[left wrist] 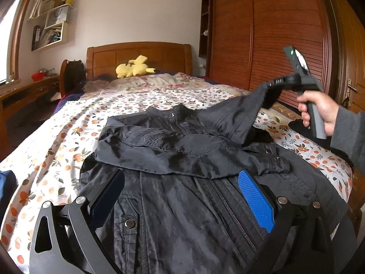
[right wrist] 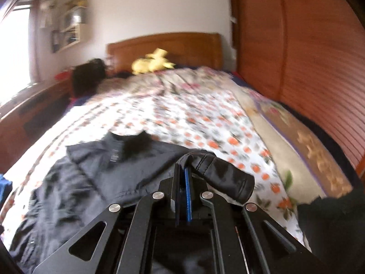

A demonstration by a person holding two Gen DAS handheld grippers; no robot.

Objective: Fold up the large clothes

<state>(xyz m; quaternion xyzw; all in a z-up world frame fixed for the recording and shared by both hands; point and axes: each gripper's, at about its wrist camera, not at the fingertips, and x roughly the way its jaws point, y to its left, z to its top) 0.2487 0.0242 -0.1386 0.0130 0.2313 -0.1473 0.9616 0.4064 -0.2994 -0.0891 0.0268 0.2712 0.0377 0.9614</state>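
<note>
A black zip jacket (left wrist: 173, 217) lies front up on the flowered bedspread (left wrist: 68, 141), collar toward the headboard. One sleeve is folded across its chest (left wrist: 159, 146). My left gripper (left wrist: 182, 196) rests low over the jacket's lower front, open, its blue pads wide apart on either side of the zipper. My right gripper (left wrist: 272, 84), held by a hand in a grey sleeve, is shut on the other sleeve's cuff and holds it lifted above the bed's right side. In the blurred right wrist view, the closed gripper (right wrist: 182, 171) pinches the sleeve (right wrist: 228, 180), with the jacket (right wrist: 102, 166) spread out below.
A yellow plush toy (left wrist: 133, 68) lies by the wooden headboard (left wrist: 139, 54). A slatted wooden wardrobe (left wrist: 273, 34) runs along the right, a desk (left wrist: 25, 93) along the left. Something blue (left wrist: 6, 182) sits at the bed's left edge. A folded blanket (right wrist: 296, 141) lines the bed's right side.
</note>
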